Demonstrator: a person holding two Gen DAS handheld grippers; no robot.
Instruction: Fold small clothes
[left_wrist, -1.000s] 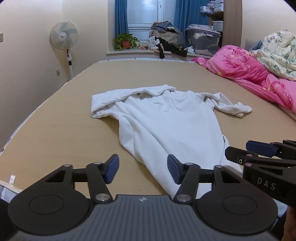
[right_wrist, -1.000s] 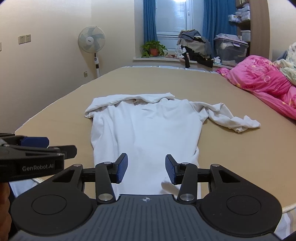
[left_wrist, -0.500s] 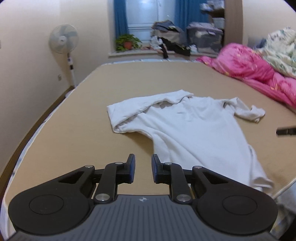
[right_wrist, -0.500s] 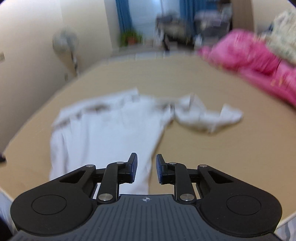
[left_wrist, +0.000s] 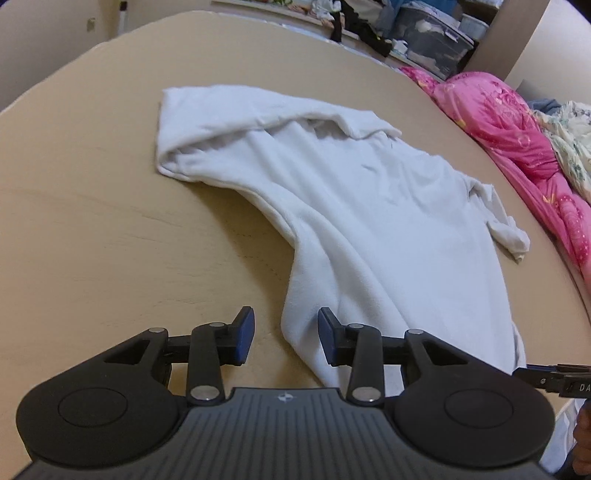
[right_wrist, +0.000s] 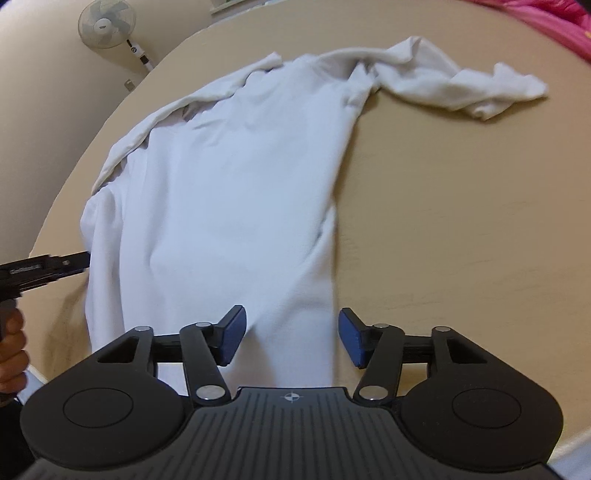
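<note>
A white long-sleeved shirt (left_wrist: 351, 192) lies spread on the tan table (left_wrist: 92, 221), hem toward me, collar area folded over at the far side. It also shows in the right wrist view (right_wrist: 229, 177), one sleeve (right_wrist: 461, 88) stretched out to the right. My left gripper (left_wrist: 286, 334) is open and empty, low over the shirt's left hem edge. My right gripper (right_wrist: 291, 338) is open and empty, over the shirt's right hem edge. The right gripper's tip (left_wrist: 554, 376) shows in the left wrist view, the left gripper's tip (right_wrist: 48, 266) in the right wrist view.
A pink quilt (left_wrist: 517, 122) and a floral blanket (left_wrist: 569, 136) lie along the table's right side. Storage boxes and clothes (left_wrist: 424, 40) sit on the far sill. A standing fan (right_wrist: 107, 26) is at the far left. The table's near edge is just below the grippers.
Both grippers have opened again after nearly closing half a second ago. Both have dropped and tilted down toward the shirt's near hem, closer to the table.
</note>
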